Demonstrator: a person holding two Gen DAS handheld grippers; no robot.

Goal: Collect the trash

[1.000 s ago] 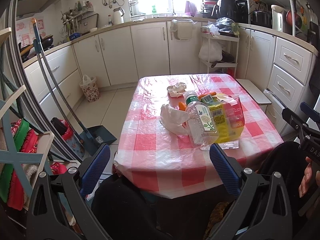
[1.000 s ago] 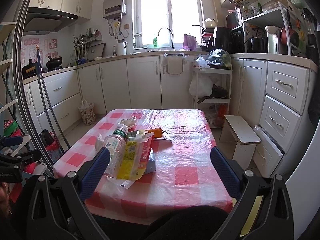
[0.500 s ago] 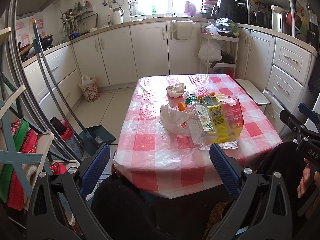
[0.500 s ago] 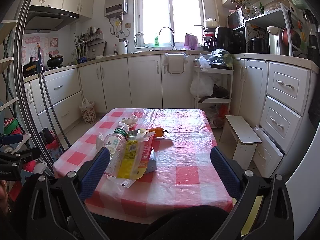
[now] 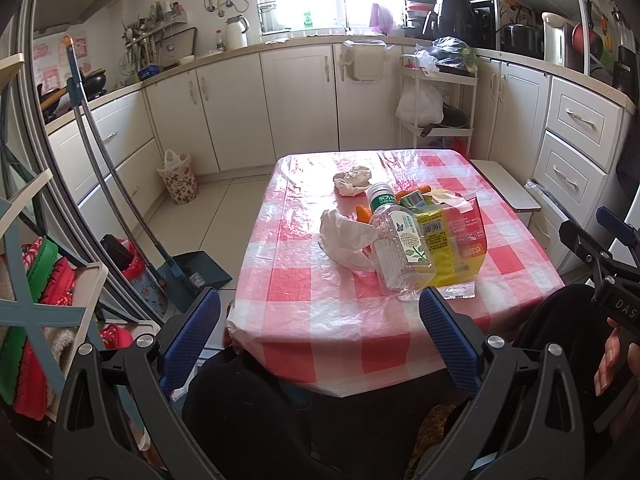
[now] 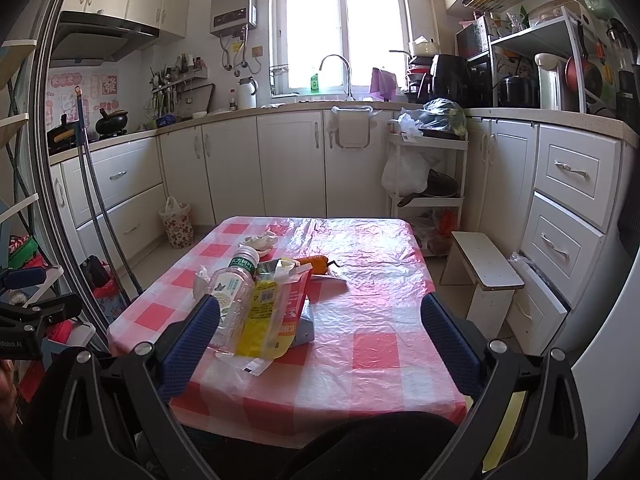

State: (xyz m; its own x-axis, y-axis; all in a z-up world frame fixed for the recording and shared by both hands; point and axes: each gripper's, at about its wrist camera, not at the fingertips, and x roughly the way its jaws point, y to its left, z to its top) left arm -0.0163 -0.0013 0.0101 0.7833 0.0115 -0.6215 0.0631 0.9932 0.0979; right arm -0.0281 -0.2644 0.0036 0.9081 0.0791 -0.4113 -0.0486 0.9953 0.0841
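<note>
A pile of trash lies on the red-and-white checked table (image 5: 304, 288) (image 6: 380, 344). An empty clear plastic bottle (image 5: 398, 248) (image 6: 234, 304) lies on its side against a yellow and red snack bag (image 5: 452, 240) (image 6: 276, 308). Beside them sit a crumpled white tissue (image 5: 346, 238), a second tissue wad (image 5: 354, 180) (image 6: 262, 240) farther back, and an orange carrot piece (image 6: 314, 262). My left gripper (image 5: 320, 332) hangs open before the table's near edge, empty. My right gripper (image 6: 320, 334) is open too, low over the table front, holding nothing.
A floral waste basket (image 5: 178, 178) (image 6: 176, 226) stands on the floor by the left cabinets. A broom and blue dustpan (image 5: 196, 272) lean at the left. A small white stool (image 6: 482, 276) sits right of the table. A person's dark-clad legs fill the bottom of both views.
Both views have crept slightly forward and up toward the table. The trash has not moved and both grippers stay open.
</note>
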